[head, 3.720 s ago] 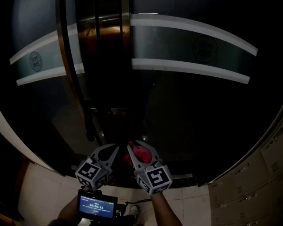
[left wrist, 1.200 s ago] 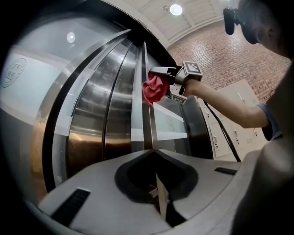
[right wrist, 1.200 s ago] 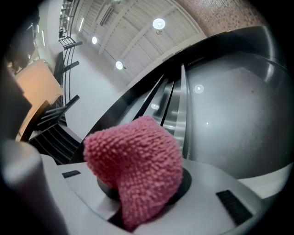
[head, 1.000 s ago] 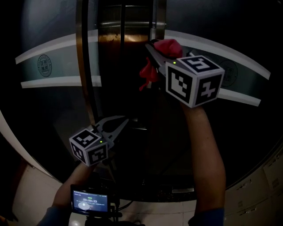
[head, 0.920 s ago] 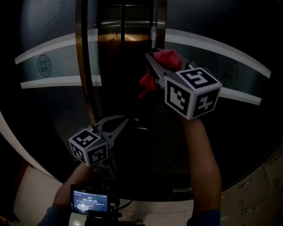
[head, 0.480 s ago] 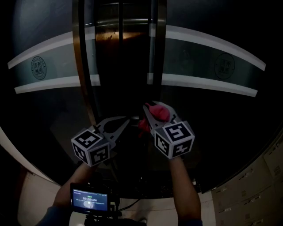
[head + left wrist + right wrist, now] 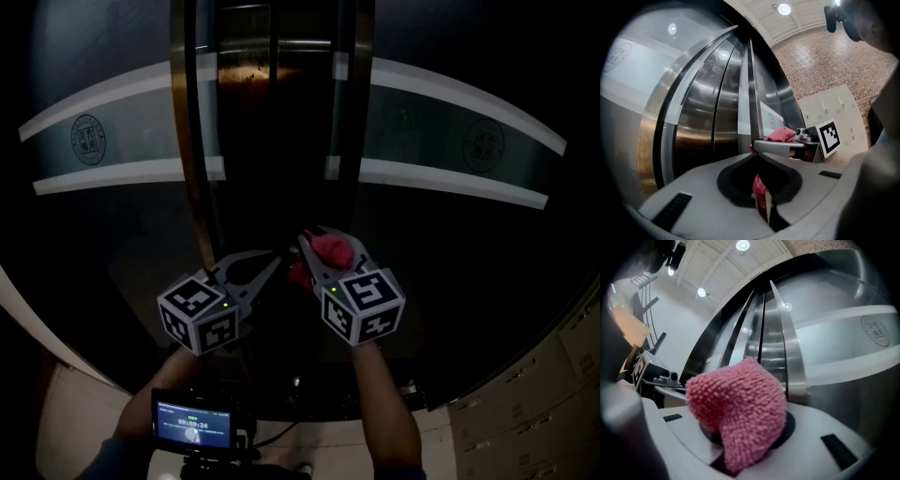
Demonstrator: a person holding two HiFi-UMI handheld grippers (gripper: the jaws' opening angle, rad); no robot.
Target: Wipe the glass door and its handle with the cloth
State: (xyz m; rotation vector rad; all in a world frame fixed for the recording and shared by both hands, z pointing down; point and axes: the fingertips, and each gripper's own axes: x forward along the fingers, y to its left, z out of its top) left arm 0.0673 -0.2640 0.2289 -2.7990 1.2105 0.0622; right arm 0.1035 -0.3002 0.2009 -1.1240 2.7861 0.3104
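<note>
The dark curved glass door carries two white bands, and upright metal handle bars stand at its middle. My right gripper is shut on a pink cloth, held low in front of the glass between the bars. In the right gripper view the cloth bulges out of the gripper and hides its tips. My left gripper is shut and holds nothing, just left of the cloth. In the left gripper view its tips meet, and the cloth's hanging end shows beyond them.
A small device with a lit screen sits below my hands. Grey lockers stand at the lower right, pale floor tiles at the lower left. A brick wall shows reflected or behind in the left gripper view.
My right gripper has come down with the cloth from high on the door near the right bar to low beside the left gripper. The left gripper has barely moved.
</note>
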